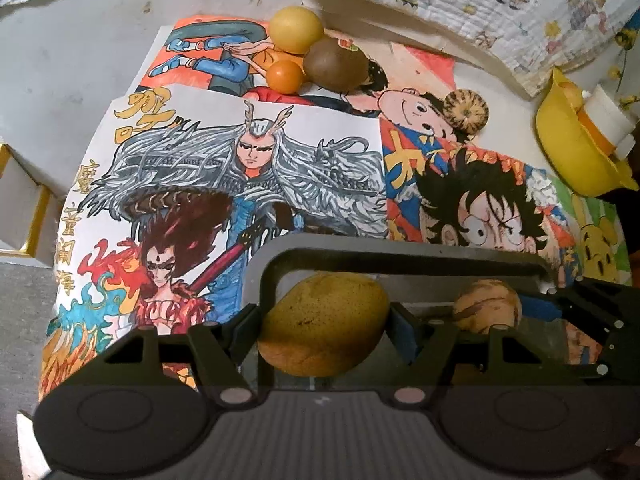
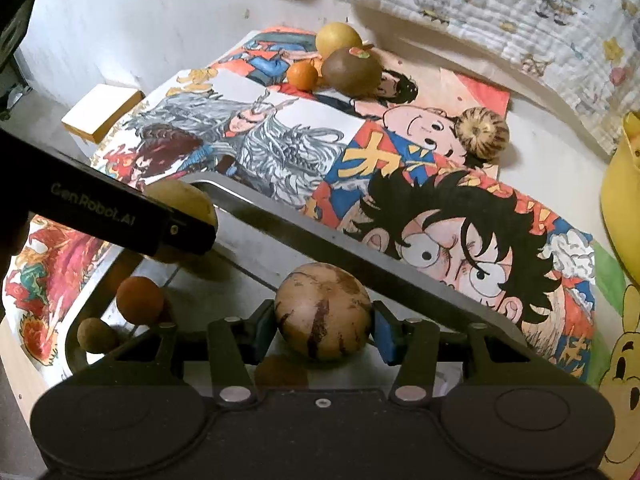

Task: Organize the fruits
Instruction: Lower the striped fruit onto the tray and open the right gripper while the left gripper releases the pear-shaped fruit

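Note:
My left gripper (image 1: 324, 324) is shut on a yellow-brown mango (image 1: 322, 322) over the metal tray (image 1: 400, 254). My right gripper (image 2: 322, 330) is shut on a round tan fruit with brown streaks (image 2: 323, 310), also over the tray (image 2: 320, 236); that fruit shows in the left wrist view (image 1: 486, 306) too. In the tray lie an orange fruit (image 2: 140, 300) and a small brown one (image 2: 96, 334). Farther off on the drawings sit a yellow ball fruit (image 1: 296, 29), a small orange (image 1: 285, 76), a brown kiwi-like fruit (image 1: 334, 65) and a striped round fruit (image 1: 466, 112).
Cartoon drawings (image 1: 248, 168) cover the table. A yellow bowl (image 1: 576, 152) stands at the right. A printed quilt (image 1: 480, 0) lies at the back. A white box with gold edges (image 1: 20, 208) lies at the left, and it also shows in the right wrist view (image 2: 100, 114).

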`<state>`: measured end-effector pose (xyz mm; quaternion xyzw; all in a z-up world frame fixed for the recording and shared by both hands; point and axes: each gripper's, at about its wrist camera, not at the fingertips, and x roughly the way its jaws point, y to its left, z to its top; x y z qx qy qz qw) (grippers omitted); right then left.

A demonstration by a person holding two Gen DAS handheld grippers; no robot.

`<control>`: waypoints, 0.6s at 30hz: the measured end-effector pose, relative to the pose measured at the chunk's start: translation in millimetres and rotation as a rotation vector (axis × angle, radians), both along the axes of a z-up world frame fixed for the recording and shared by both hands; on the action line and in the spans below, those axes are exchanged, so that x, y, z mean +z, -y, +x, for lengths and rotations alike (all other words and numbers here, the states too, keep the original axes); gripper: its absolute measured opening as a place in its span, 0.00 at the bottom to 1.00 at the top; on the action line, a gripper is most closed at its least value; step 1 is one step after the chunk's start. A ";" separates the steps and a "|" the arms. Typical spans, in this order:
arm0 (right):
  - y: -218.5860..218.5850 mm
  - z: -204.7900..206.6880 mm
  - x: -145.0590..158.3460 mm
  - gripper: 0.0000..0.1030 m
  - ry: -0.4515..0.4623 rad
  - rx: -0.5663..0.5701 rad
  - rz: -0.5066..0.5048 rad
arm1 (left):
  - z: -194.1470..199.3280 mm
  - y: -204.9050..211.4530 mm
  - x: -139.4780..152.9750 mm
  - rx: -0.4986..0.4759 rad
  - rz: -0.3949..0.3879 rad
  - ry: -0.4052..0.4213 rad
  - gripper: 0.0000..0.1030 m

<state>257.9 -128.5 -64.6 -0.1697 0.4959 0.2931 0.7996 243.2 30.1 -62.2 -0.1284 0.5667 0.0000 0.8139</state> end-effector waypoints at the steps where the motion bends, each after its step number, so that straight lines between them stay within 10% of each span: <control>1: -0.2 0.7 -1.7 0.51 -0.004 0.001 -0.006 | 0.8 1.0 -0.7 -0.003 0.008 -0.003 0.70; 18: 12.4 -5.5 0.1 0.57 -0.012 -0.039 0.015 | 3.2 6.2 -1.8 0.020 0.040 -0.030 0.78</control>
